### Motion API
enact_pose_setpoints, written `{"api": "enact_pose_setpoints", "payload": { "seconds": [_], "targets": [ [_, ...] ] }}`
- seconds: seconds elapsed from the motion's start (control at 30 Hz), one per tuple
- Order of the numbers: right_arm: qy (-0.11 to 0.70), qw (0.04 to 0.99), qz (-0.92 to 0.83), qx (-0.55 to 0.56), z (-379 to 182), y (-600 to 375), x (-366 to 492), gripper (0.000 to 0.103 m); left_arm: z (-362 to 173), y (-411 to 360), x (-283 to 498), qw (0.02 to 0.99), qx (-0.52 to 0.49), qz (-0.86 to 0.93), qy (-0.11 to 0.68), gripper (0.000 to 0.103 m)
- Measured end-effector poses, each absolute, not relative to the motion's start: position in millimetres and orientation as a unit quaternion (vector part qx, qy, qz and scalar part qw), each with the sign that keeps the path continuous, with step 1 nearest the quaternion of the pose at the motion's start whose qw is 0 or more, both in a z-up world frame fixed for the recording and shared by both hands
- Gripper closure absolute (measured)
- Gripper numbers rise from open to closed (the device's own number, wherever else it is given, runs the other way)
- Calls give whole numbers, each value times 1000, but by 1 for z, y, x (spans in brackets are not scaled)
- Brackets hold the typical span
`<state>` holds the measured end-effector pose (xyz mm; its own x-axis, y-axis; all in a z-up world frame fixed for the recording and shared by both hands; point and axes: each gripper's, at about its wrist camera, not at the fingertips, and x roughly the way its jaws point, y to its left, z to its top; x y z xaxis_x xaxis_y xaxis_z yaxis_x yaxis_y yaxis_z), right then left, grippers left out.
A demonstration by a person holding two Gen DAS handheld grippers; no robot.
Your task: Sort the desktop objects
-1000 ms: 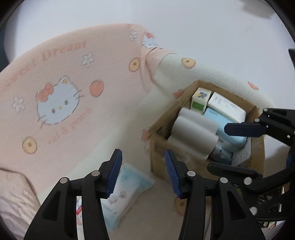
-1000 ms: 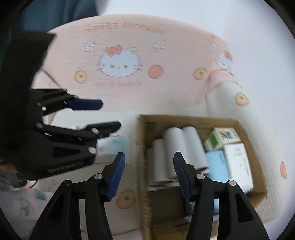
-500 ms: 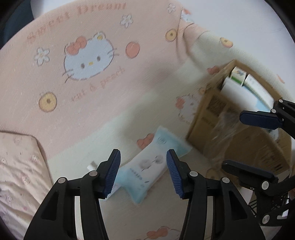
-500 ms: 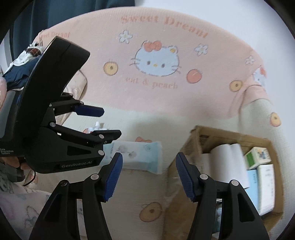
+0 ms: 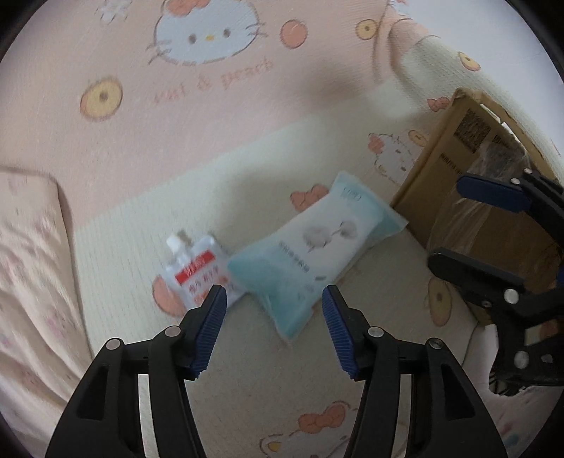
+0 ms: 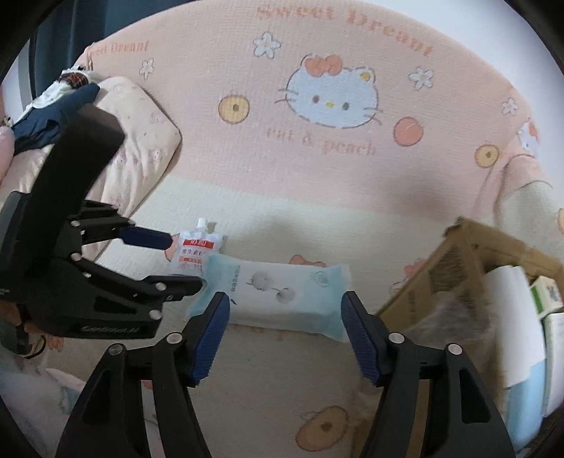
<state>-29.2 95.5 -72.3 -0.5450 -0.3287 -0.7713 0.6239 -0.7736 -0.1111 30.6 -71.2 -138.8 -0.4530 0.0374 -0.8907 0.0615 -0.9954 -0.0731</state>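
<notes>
A home bedroom: the things lie on a bed spread with a cream and pink cartoon-cat blanket (image 6: 335, 148) printed "Sweet Dream". A floral pillow (image 6: 141, 130) sits at the left with folded clothes (image 6: 53, 109) heaped on it, and a dark curtain (image 6: 88, 24) hangs behind. A cardboard box (image 6: 469, 253) of household packets rests on the bedding.

The tissue pack (image 6: 282, 296) lies flat on the blanket (image 6: 317, 218) and serves as landmark. To its left, touching or slightly tucked under its end, lies the spouted pouch (image 6: 194, 252). To the pack's right stands the cardboard box (image 6: 454, 278), just beside it; inside the box stand paper rolls (image 6: 511, 317), with small cartons (image 6: 546, 296) further right. Well left of the pack, past the pouch, a pillow (image 6: 141, 141) rests at the blanket's edge.

The pack also shows in the left wrist view (image 5: 317, 246), with the pouch (image 5: 197, 271) at its left end and the box (image 5: 469, 183) to its right.
</notes>
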Motion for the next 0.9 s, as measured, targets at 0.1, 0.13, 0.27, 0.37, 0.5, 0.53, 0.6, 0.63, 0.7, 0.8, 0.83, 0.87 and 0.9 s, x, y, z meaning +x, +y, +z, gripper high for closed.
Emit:
{"api": "enact_pose_setpoints", "payload": {
  "seconds": [0.1,0.13,0.27,0.37,0.5,0.53,0.6,0.63,0.7,0.8,0.83,0.87,0.9],
  "targets": [
    [192,284,-849,402,-89,86,-33,39,-151,-80,33,3,534,-841,92,42],
    [191,284,-847,407,-92,85,-35,39,-154,-84,33,6,536,-838,105,42],
    [187,274,-835,439,-104,80,-48,39,-162,-88,32,16,529,-841,114,42],
    [170,268,-828,463,-105,79,-63,39,-168,-88,30,22,526,-844,104,42],
    [165,254,-825,477,-104,77,-82,38,-178,-92,26,14,526,-842,122,42],
    [173,245,-824,480,-106,75,-88,38,-181,-92,24,13,528,-839,129,42],
    [187,228,-823,485,-108,72,-96,38,-187,-93,21,13,531,-837,132,42],
    [193,224,-820,490,-110,69,-101,38,-188,-93,20,14,530,-838,132,42],
    [199,218,-816,497,-115,66,-109,38,-191,-93,17,27,528,-840,121,42],
    [203,207,-809,511,-122,63,-120,38,-193,-94,12,33,523,-843,120,42],
    [203,207,-804,519,-125,61,-125,38,-194,-95,11,34,524,-842,126,42],
    [204,206,-798,528,-128,60,-129,38,-196,-97,9,32,523,-841,134,42],
    [204,205,-794,535,-131,59,-131,38,-196,-98,10,32,523,-840,141,42]
  ]
}}
